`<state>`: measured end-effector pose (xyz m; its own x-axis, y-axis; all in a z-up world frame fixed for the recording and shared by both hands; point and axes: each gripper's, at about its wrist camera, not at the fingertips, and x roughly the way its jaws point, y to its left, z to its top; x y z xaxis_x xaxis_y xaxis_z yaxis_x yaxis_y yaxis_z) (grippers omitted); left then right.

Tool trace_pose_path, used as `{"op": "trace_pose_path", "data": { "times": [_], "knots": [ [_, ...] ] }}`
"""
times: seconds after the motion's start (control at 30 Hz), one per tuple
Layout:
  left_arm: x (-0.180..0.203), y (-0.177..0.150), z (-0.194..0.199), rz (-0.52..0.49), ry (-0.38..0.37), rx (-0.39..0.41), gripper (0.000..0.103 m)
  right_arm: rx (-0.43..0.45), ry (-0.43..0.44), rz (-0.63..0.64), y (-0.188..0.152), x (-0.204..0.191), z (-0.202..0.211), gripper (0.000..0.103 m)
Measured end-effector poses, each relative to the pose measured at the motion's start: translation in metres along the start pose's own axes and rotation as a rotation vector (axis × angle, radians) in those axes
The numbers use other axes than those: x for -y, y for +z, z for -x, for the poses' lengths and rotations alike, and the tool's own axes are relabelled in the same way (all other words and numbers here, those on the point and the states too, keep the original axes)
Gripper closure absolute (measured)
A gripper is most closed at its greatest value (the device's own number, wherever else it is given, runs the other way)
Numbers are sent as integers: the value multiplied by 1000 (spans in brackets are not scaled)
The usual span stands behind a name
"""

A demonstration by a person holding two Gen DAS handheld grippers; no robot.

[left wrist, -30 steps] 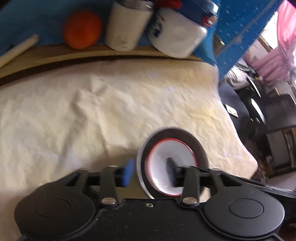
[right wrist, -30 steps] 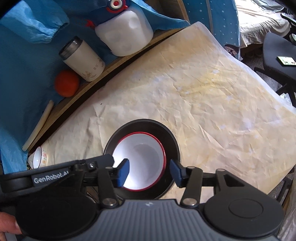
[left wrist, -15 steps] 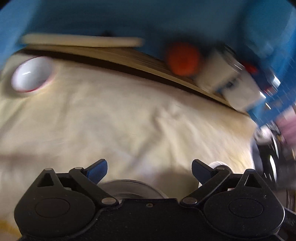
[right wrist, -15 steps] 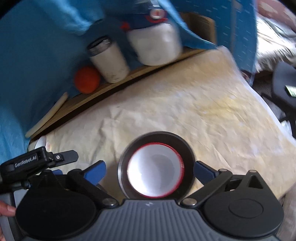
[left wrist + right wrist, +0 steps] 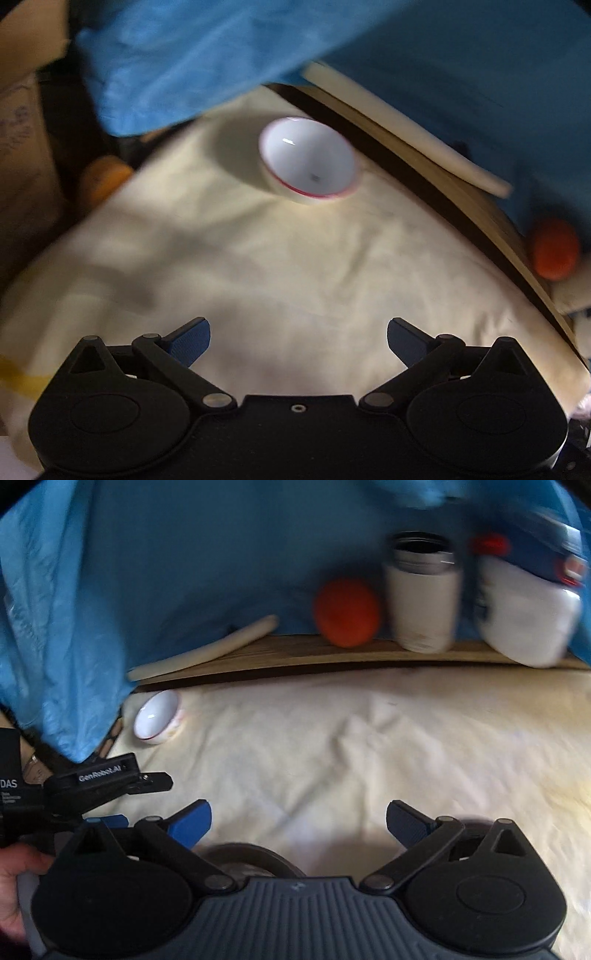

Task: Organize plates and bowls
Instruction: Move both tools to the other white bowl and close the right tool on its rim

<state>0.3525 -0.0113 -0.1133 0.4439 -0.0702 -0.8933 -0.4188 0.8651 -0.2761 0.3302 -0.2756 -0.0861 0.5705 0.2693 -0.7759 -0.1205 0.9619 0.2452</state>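
Left wrist view shows the left claw (image 5: 298, 343) spread wide with nothing between its blue ribbed pads, hanging over a crumpled cream cloth (image 5: 295, 266) that covers the counter. Ahead of it a small bowl (image 5: 309, 162) sits on the cloth, round, glossy white inside with a thin red rim, mouth facing up and tipped slightly toward the camera; being round, it has no long axis to speak of. It lies just beside the wooden ledge (image 5: 436, 177) near the cloth's far corner.

Right wrist view shows the right claw (image 5: 298, 823) equally spread and empty. Only this view shows the dark plate (image 5: 255, 856), its curved rim peeking out just behind the claw, and a white metal-topped flask (image 5: 421, 602). The orange fruit (image 5: 347, 613) and pale stick (image 5: 207, 650) appear in both.
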Motion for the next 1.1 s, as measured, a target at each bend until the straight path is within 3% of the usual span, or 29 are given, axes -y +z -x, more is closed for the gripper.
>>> {"op": "trace_pose_path", "data": {
  "times": [0.1,0.33,0.57,0.83,1.1],
  "knots": [
    [-12,5,-1,57,47,18,1,-14,35,29,12,-14,-14,0],
    [-28,13,-3,309,60,95,1,-50,99,53,47,-33,-56,0],
    [-28,27,-18,438,121,169,1,-40,212,56,84,-51,-108,1],
    [-20,38,-29,429,176,196,4,-32,265,2,92,-63,-154,16],
    [-21,40,-26,409,172,229,14,-46,283,-4,89,-78,-179,35]
  ]
}}
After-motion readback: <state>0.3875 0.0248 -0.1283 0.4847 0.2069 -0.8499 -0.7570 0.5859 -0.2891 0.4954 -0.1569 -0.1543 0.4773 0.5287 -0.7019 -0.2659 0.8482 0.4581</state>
